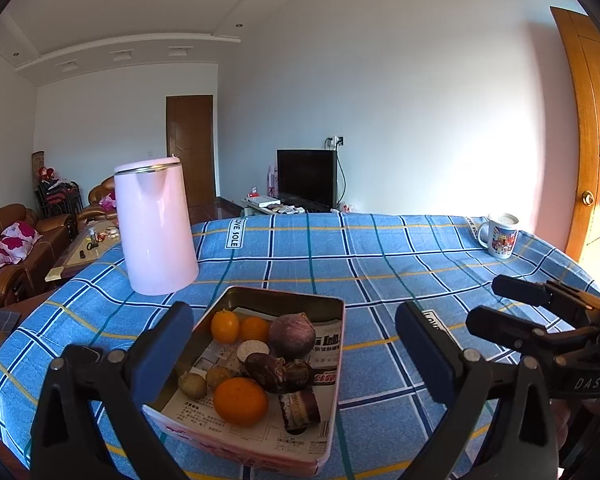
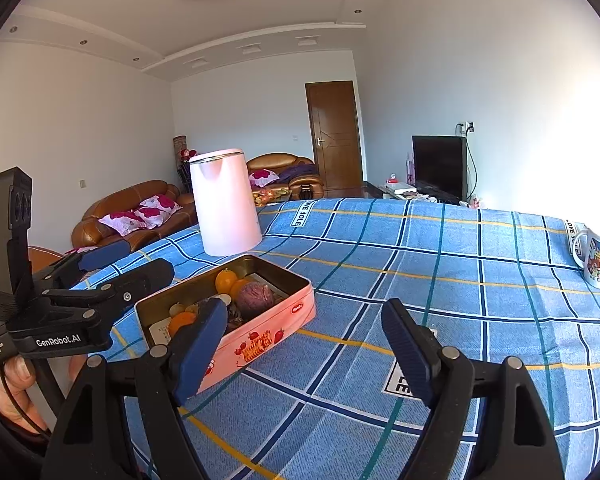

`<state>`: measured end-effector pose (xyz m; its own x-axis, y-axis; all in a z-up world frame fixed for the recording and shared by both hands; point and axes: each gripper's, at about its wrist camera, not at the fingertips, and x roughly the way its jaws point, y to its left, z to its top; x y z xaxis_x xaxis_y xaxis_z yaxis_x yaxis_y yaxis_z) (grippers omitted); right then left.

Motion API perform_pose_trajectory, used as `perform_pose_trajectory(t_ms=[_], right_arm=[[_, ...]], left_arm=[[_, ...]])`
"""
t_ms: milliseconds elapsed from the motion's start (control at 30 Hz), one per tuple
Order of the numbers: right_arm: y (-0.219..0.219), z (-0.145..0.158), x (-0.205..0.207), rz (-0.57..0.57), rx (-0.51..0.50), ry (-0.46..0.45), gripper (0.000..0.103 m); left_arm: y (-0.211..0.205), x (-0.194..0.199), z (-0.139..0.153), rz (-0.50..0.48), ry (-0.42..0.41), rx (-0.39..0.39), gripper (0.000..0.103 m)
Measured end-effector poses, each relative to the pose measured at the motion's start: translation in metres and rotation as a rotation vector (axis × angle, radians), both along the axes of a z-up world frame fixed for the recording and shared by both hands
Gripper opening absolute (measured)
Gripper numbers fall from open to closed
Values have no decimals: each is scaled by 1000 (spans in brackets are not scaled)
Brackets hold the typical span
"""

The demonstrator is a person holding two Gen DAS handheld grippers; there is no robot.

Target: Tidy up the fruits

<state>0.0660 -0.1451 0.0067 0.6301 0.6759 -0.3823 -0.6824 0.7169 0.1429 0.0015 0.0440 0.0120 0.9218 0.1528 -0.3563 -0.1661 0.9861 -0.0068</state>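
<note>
While you held both tongs above the checked tablecloth (image 1: 380, 264), the fruit sat in the pink tin (image 1: 332, 432).

Your left gripper (image 1: 296, 344) stood wide apart, gripping nothing, with the tin's near end between its fingers. Your right gripper (image 2: 304, 344) was also parted and empty, just beside the tin. Inside lay an orange (image 1: 241, 401), two smaller oranges, a purple round thing (image 1: 292, 335) and what looked like dark dates. A pink kettle (image 1: 154, 224) stood behind; a mug (image 1: 502, 236) sat well apart.

Left gripper (image 1: 296, 344) jaws wide apart, right gripper (image 2: 304, 344) jaws apart (both empty, side by side)
</note>
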Motion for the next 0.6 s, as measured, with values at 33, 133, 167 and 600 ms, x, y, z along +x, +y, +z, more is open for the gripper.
perform_pose_trajectory(t_ms=[33, 133, 167, 600], right_arm=[[0, -1, 0, 0, 0, 2, 81], [-2, -2, 2, -3, -2, 7, 81], [-3, -3, 3, -6, -1, 9, 81], [-64, -15, 32, -158, 3, 56, 86]], left_arm=[[-1, 0, 0, -1, -1, 2, 103], [-3, 0, -1, 1, -6, 12, 103], [-2, 0, -1, -3, -6, 6, 103], [1, -2, -1, 18, 1, -18, 103]])
